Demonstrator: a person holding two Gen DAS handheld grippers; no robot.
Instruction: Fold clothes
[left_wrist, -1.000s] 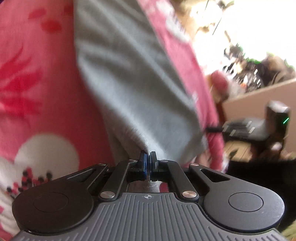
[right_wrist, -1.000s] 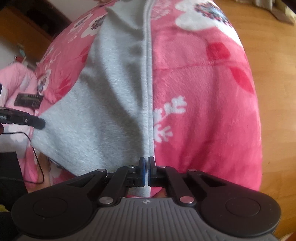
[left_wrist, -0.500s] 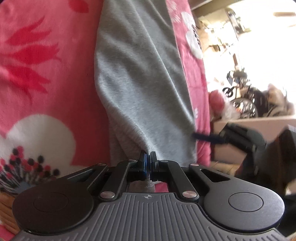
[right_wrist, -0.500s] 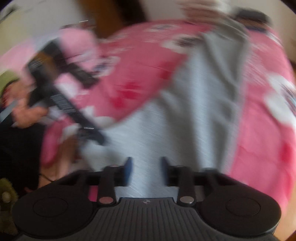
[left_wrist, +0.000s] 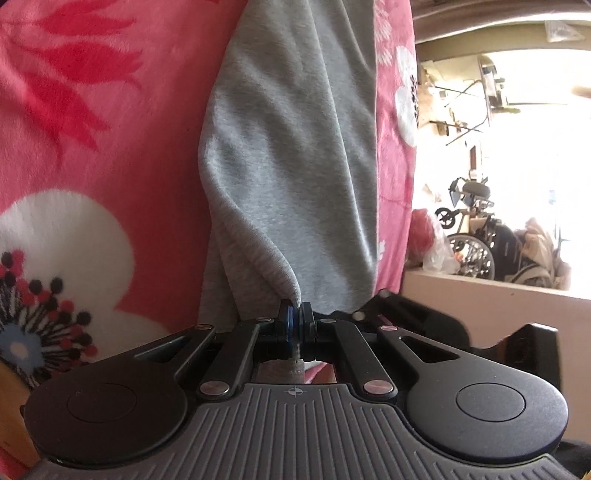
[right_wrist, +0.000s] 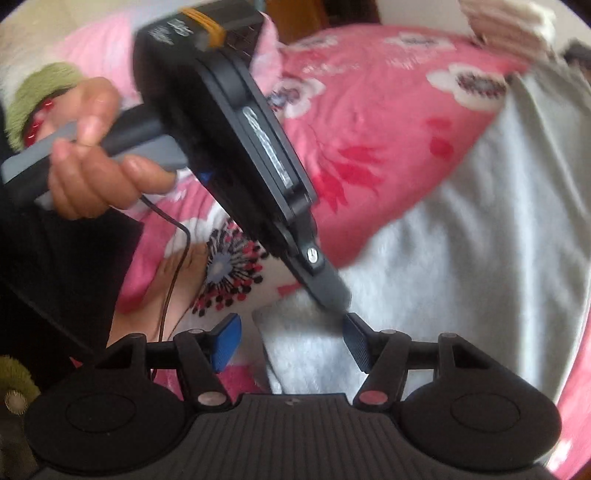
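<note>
We pinch a near corner of the grey garment (left_wrist: 291, 155), spread on the pink floral blanket (left_wrist: 92, 122), in our left gripper (left_wrist: 295, 325). Our right gripper's (right_wrist: 290, 341) jaws are opening, fabric between them ungripped. Mid-fold; next it must find a fresh edge.

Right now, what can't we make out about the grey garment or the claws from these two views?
- Grey garment: what kind it is; the top edge cuts it off in the left wrist view, motion blur smears it in the right wrist view.
- Left claw, shut on a fabric corner: how many layers, hidden between the pads.
- Right claw, opening, nothing pinched: whether its pads brush the cloth below, too blurred.
</note>
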